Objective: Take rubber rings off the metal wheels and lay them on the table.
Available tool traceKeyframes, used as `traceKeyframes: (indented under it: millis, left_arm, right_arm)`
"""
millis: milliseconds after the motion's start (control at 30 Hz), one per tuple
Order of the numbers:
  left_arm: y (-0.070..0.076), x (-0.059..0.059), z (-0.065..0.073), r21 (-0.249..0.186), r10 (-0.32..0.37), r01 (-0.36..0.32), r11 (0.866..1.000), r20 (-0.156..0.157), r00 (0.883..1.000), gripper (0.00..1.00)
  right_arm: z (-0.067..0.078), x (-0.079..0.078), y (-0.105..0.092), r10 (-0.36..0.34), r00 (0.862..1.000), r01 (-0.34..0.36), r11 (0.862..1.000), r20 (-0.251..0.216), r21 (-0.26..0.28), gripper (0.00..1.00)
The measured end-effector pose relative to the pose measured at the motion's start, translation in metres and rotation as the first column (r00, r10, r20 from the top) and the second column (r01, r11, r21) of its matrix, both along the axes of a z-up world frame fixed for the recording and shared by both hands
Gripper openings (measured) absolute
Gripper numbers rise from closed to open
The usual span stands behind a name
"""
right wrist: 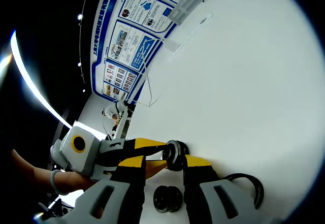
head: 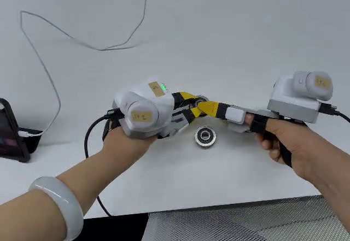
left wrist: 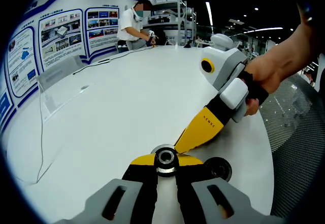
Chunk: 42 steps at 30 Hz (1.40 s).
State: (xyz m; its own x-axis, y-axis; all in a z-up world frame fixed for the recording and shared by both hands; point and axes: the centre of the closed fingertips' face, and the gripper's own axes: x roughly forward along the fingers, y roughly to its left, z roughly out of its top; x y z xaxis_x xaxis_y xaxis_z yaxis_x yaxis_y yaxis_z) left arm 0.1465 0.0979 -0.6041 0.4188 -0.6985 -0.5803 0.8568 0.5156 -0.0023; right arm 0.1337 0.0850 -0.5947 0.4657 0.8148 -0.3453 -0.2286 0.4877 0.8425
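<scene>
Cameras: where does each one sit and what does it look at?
Head view: on the person's head, looking forward and down at the table; left hand and right hand show, holding the left gripper and right gripper.
Left gripper view: on the left gripper, looking along its jaws, shut on a metal wheel; the right hand shows.
Right gripper view: on the right gripper, tilted, looking along its jaws at that wheel; an arm shows.
Shared: both gripper views see that wheel and a second wheel lying on the table.

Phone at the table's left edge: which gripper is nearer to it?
Left. The left gripper is off to the phone's right, holding a metal wheel; the right gripper reaches in from farther right.
</scene>
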Motion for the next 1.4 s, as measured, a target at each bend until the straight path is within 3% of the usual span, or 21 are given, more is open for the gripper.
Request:
traceKeyframes:
  millis: [133,200,933,1200,1400]
  left_arm:
    - [0.0,-0.001,0.0,0.002,0.0,0.0,1.0,0.0,1.0,0.14]
    - [0.0,-0.001,0.0,0.001,0.001,-0.001,1.0,-0.001,1.0,0.14]
    - [0.0,0.0,0.0,-0.001,-0.003,0.003,1.0,0.0,1.0,0.14]
    - [0.0,0.0,0.0,-0.002,-0.004,0.004,1.0,0.0,1.0,0.14]
    - [-0.001,0.0,0.001,-0.003,-0.004,0.004,1.0,0.0,1.0,0.14]
  right_arm:
    - [-0.005,0.001,0.001,-0.01,1.0,0.01,1.0,-0.004,-0.013,0.28]
    - [-0.002,0.0,0.002,-0.007,1.0,0.007,1.0,-0.008,0.007,0.28]
    - [-0.002,0.005,-0.003,-0.016,1.0,0.016,1.0,0.002,-0.002,0.19]
    - [-0.01,0.007,-0.008,-0.02,0.999,0.021,0.998,0.029,-0.06,0.09]
    - [-0.012,0.008,-0.009,-0.024,0.999,0.026,0.997,0.028,-0.073,0.04]
